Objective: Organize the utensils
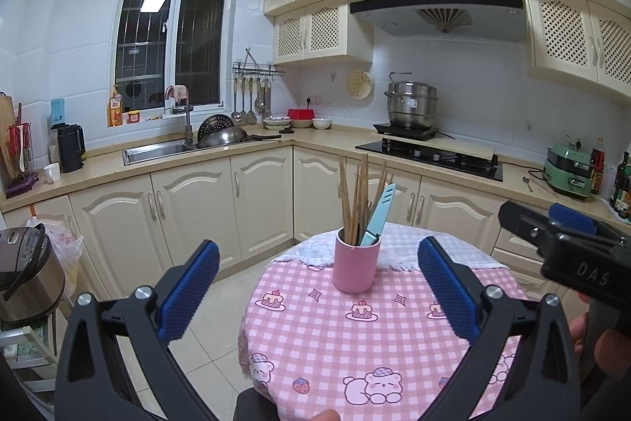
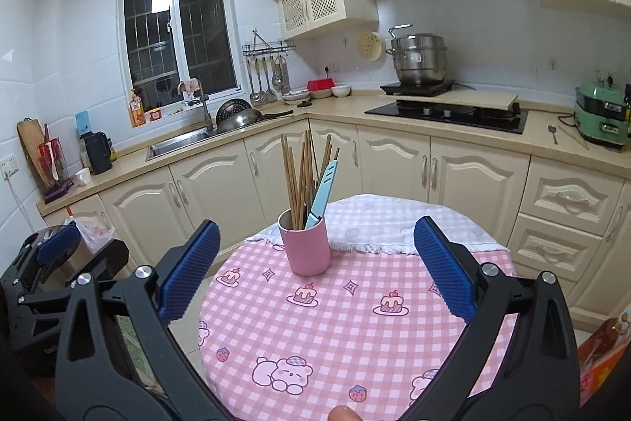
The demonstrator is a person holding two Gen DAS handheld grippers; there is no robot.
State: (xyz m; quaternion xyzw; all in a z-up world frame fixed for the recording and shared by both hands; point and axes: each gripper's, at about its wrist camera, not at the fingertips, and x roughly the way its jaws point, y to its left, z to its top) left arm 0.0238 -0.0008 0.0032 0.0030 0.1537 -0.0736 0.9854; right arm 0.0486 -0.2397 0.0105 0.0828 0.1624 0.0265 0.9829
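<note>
1. Left gripper (image 1: 317,285) has its jaws spread wide, nothing between its two blue pads, raised over the near part of the round worktop (image 1: 394,350).
2. Right gripper (image 2: 315,269) is likewise wide open and empty; its two blue pads frame the cup from the near side without touching it.
3. One pink cup (image 1: 356,265) stands upright on the worktop's pink checked cloth, toward the far side, just before a white checked cloth (image 1: 434,243).
4. One light-blue knife (image 1: 378,216) leans in the cup, handle end down, tilted to the right.
5. Wooden chopsticks (image 1: 361,196) stand bundled in the same cup, roughly eight to ten; the exact count cannot be told, as they overlap.
6. One steel steamer pot (image 2: 419,58) sits on the far counter's cooker, well apart from the cup.
7. One spoon (image 2: 553,133) lies on the counter beside a green appliance (image 2: 601,119).
</note>
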